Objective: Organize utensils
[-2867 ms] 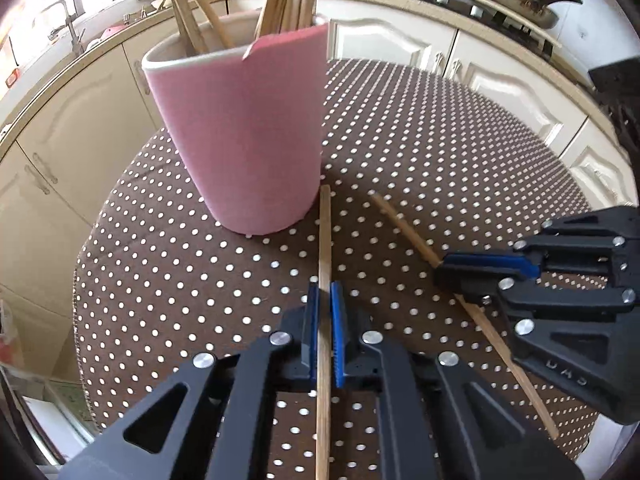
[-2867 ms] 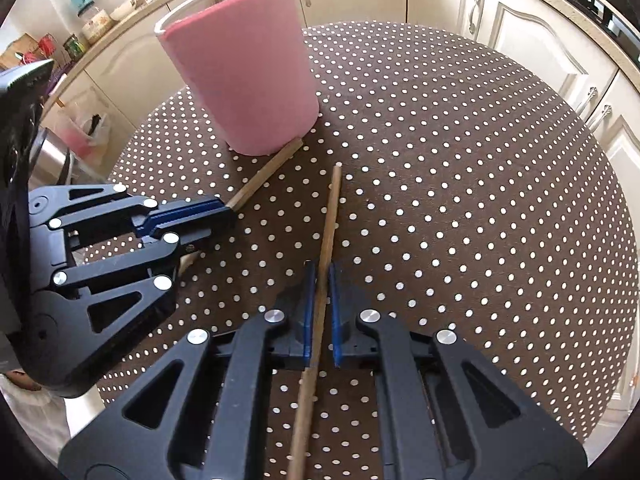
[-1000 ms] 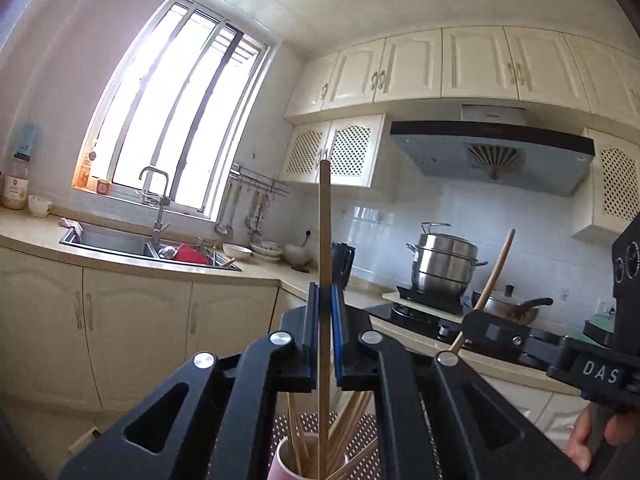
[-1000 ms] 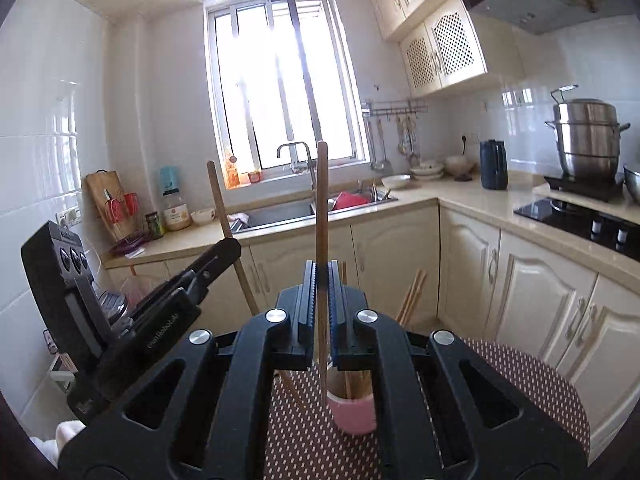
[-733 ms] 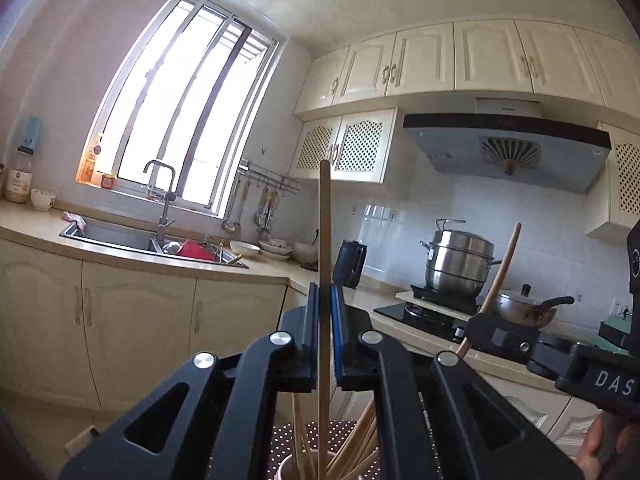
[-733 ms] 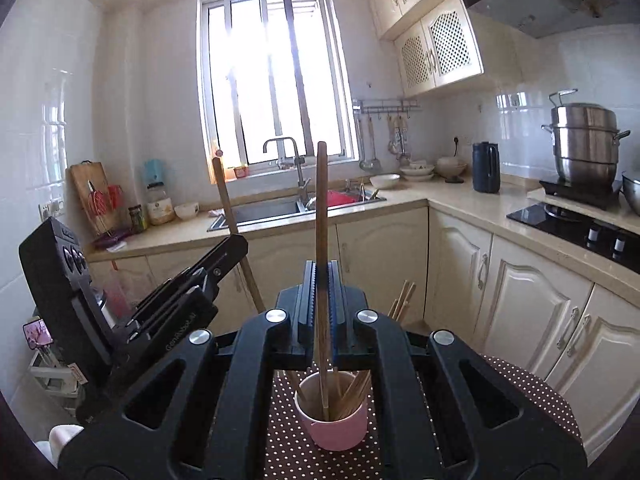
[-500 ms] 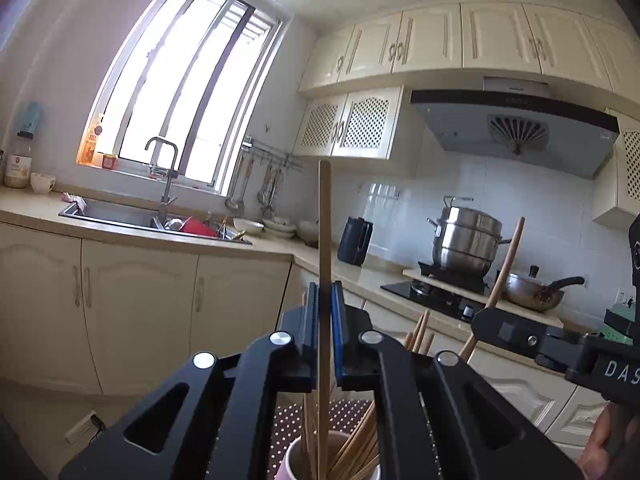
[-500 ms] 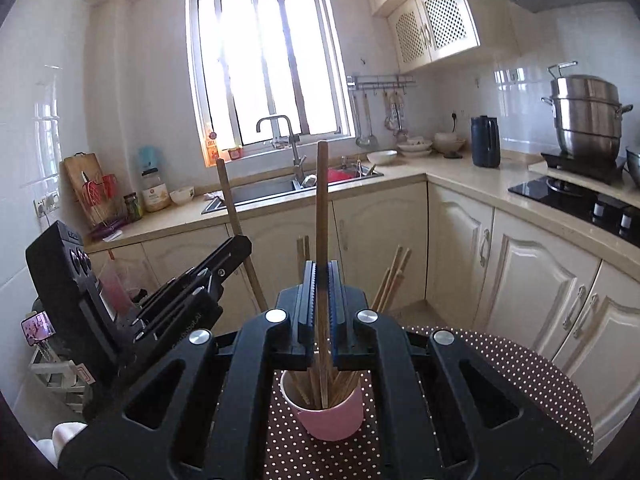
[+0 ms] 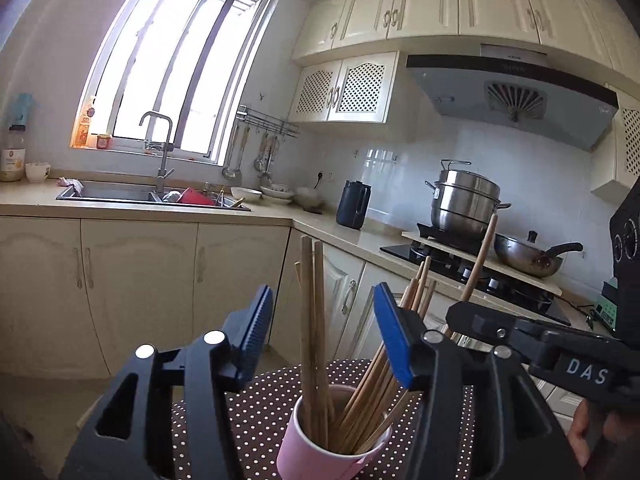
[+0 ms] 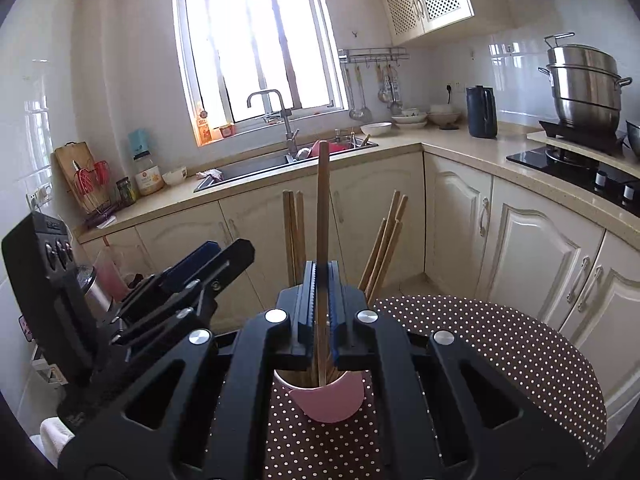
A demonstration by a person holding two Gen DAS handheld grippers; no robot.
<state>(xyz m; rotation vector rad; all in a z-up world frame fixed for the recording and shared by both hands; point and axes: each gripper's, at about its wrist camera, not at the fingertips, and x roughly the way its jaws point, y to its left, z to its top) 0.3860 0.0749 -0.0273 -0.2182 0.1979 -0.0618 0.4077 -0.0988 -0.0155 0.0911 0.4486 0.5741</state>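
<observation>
Left tongs stand apart and empty above the pink cup at lower centre; right tongs are clamped on a chopstick whose lower end dips inside the cup (mid-frame). Letting go while it tilts could flip it onto the dotted table, or nudge the light cup over.
</observation>
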